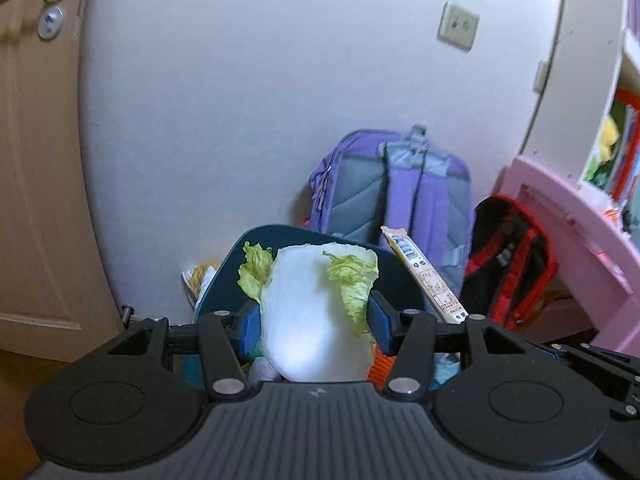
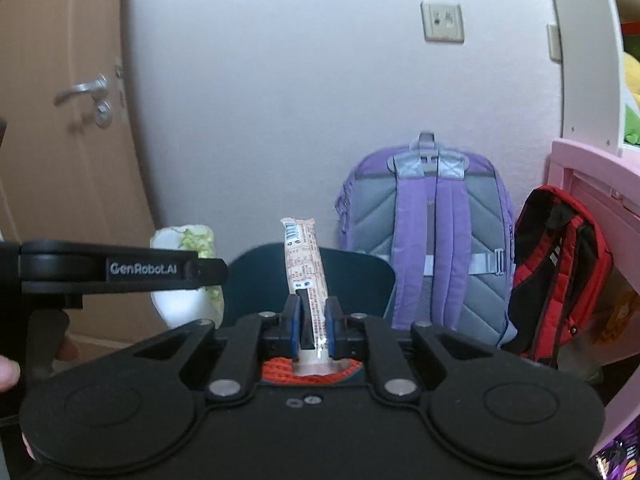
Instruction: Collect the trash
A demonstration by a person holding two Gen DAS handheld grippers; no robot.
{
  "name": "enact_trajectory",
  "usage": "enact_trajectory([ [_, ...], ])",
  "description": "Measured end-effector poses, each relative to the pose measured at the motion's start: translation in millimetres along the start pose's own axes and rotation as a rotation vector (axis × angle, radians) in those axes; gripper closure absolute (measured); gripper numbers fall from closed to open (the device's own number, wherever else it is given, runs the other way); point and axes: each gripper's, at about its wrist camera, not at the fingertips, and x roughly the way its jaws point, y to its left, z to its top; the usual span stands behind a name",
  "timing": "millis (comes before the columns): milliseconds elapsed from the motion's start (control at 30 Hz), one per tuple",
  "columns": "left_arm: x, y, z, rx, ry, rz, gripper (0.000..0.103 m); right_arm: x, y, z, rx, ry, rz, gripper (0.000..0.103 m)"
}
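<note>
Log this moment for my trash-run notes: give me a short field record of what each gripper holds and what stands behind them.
left gripper: shut on cabbage leaf, white stalk with green frills
right gripper: shut on snack wrapper, long, pointing up and away
dark lid: behind both items, likely a bin; contents unclear
purple backpack: upright against wall
red-and-black backpack: leaning on pink furniture
door: left, closed

Soft, even indoor light with faint shadows, glare whitening the cabbage leaf (image 1: 308, 312), slight motion blur throughout, and strong fisheye bending at the edges.
</note>
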Motion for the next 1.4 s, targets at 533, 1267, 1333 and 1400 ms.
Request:
enact_trajectory([
  [533,112.0,18.2,-16.3,0.016,0.187,0.057,0.047,98.5,1.5,-19.9,-0.052,0.189,0.000,0.086],
  [1267,-17.2,5.5,-32.8,0.065,0.051,0.035,0.024,-7.6,7.9,-19.0,-0.028,0.100,0.031,0.069],
  [1333,-31.5,6.1,-36.9,0.064,0.036,0.033,0.024,-19.4,11.6,-20.6,-0.025,0.089,0.033,0.068],
  [1400,-46.9,6.6,-41.6,0.063,0.017,0.028,0.024,-29.1,15.1,-22.7,-0.029,0.080,0.036,0.067],
])
